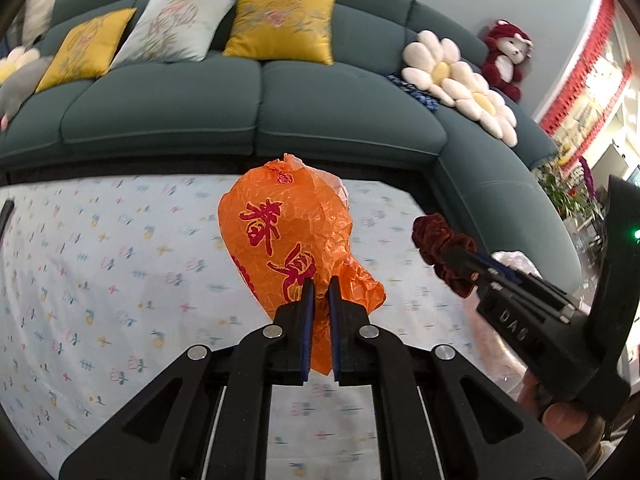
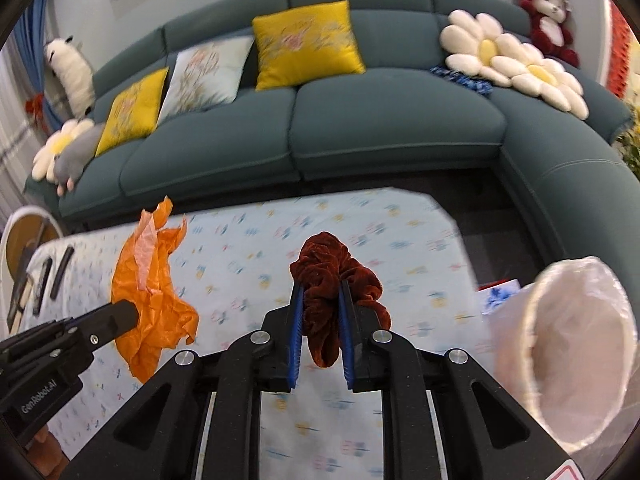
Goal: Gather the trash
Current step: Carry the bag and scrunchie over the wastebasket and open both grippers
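L gripper [image 1: 322,280]: jaws clenched on an orange plastic bag [image 1: 292,236], crumpled, red print on it; it's lifted off the surface [image 1: 100,260] and balloons up and ahead of the jaws, a tail hanging down between them. R gripper [image 2: 322,286]: jaws clamped on a dark red velvet scrunchie [image 2: 332,276], bunched above and in front of the jaws, one loop drooping below.

Outward: in the right wrist view the L gripper w/ the bag sits off to the left of the R jaws; a bin w/ a clear liner [image 2: 568,364] is just right of them and lower, mouth open toward the camera. Looks empty as far as I can see, but it's blurred.

Progress, my read: both pickups done, nothing dropped in yet. Left to do: carry scrunchie, then bag, to the bin and let go. Remotes [image 2: 52,276] lie at the far left of the surface — prob not trash. Beyond: sofa [image 2: 360,120] w/ cushions.
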Motion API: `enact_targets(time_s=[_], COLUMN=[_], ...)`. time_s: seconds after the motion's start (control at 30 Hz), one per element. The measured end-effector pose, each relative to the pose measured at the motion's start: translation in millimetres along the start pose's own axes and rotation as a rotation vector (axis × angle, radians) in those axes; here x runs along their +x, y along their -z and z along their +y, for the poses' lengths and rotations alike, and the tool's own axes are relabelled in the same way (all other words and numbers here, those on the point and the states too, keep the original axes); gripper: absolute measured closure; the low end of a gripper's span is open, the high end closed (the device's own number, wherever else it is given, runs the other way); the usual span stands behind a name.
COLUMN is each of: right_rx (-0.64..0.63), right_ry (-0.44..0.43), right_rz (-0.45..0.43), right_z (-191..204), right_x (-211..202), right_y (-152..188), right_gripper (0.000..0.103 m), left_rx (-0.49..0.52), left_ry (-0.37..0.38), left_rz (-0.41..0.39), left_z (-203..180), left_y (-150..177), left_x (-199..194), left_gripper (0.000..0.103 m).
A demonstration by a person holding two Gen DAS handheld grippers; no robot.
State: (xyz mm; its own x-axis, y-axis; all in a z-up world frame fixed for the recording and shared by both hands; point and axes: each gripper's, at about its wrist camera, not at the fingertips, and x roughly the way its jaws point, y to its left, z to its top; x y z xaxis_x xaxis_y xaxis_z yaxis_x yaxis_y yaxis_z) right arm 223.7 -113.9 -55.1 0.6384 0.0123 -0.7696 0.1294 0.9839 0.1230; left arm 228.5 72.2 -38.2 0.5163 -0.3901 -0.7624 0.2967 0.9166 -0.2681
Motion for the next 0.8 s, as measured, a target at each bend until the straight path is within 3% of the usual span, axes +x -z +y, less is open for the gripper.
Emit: enact_targets(time_s=[0.3,0.8], right_rx=[0.101,0.226], right_ry=[0.061,0.154], right_rz=[-0.071,-0.1], right_z=[-88,-206], right_x=[-56,-97], right_y=[-7,14], right_gripper=[0.088,0.088], left_rx=[0.108,0.269], left_ry=[0.044,0.13], left_rz=[-0.006,0.036], left_z=[-87,-212], left_y=[-2,14], left_x=[-3,23], left_gripper=[0.096,0.096])
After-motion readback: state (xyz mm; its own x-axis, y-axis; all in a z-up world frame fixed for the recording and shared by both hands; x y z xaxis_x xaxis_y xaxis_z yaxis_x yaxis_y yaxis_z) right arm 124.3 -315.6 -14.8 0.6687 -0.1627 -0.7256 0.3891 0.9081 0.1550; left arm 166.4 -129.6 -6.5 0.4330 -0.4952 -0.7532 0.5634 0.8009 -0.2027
